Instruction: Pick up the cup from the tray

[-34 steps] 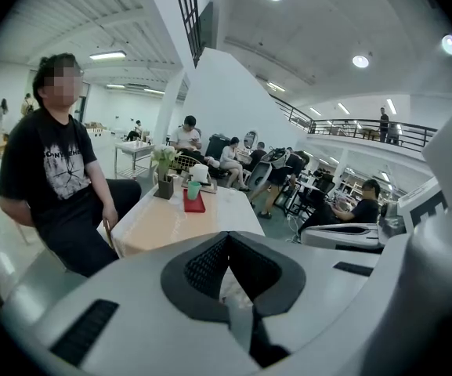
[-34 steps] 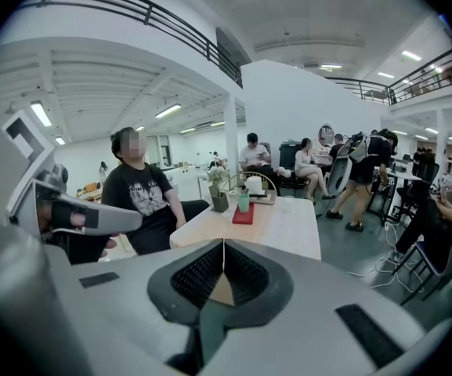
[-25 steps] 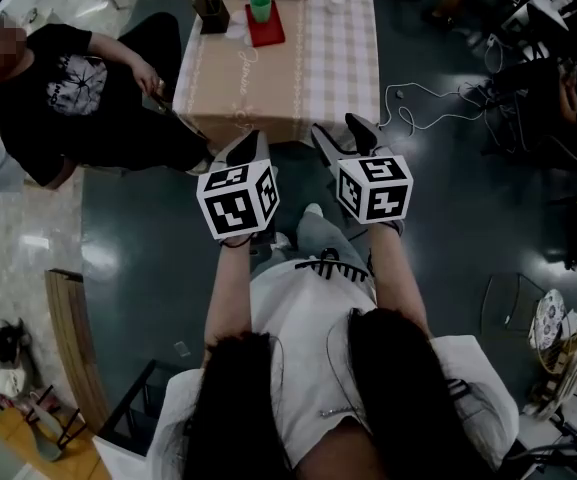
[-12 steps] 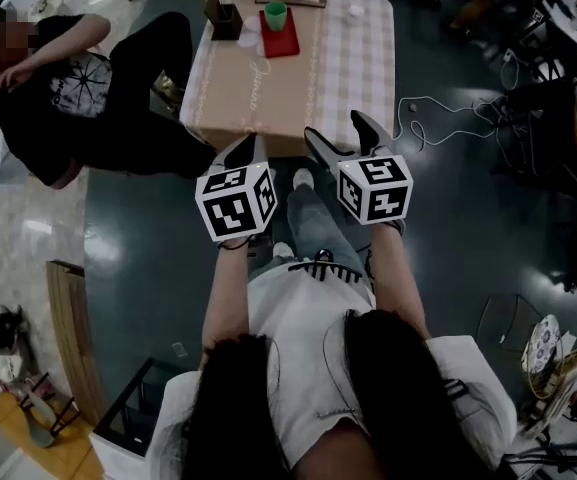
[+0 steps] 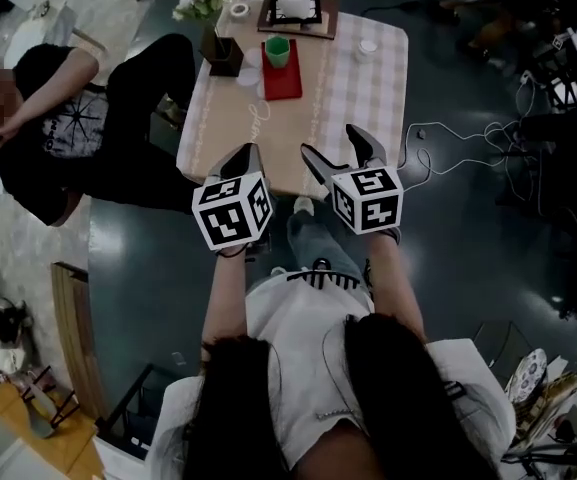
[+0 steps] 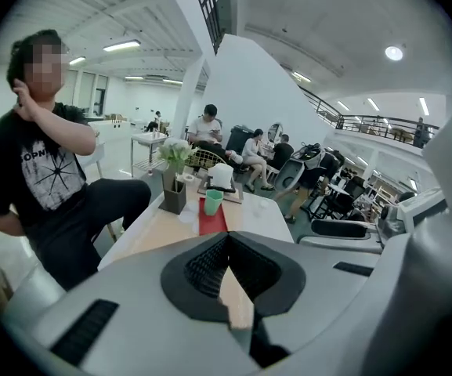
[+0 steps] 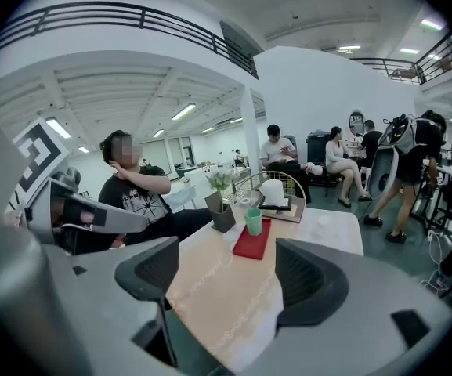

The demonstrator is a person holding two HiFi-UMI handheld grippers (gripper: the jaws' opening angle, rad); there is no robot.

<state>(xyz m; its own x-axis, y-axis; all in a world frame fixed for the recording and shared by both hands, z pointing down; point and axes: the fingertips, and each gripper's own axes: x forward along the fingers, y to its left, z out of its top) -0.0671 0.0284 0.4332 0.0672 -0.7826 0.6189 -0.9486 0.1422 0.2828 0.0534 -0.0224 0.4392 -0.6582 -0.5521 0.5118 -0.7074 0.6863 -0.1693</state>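
A green cup (image 5: 278, 51) stands upright on a red tray (image 5: 283, 76) at the far part of a checked table (image 5: 348, 98). The same cup (image 7: 254, 222) and tray (image 7: 252, 243) show ahead in the right gripper view, and the cup (image 6: 213, 202) in the left gripper view. Both grippers hang in the air before the table's near edge, well short of the cup. My left gripper (image 5: 245, 160) is shut with nothing in it. On my right gripper (image 5: 340, 153) the jaws are opening, with only bare table seen between them.
A person in a black T-shirt (image 5: 68, 138) sits at the table's left side. Beside the tray stand a dark box with flowers (image 5: 220, 53) and a white thing on a dark board (image 5: 293, 0). Cables (image 5: 458, 158) lie on the floor to the right.
The table has come nearer to both grippers and sits lower in the head view. The right gripper's jaws stand wider apart than a second ago.
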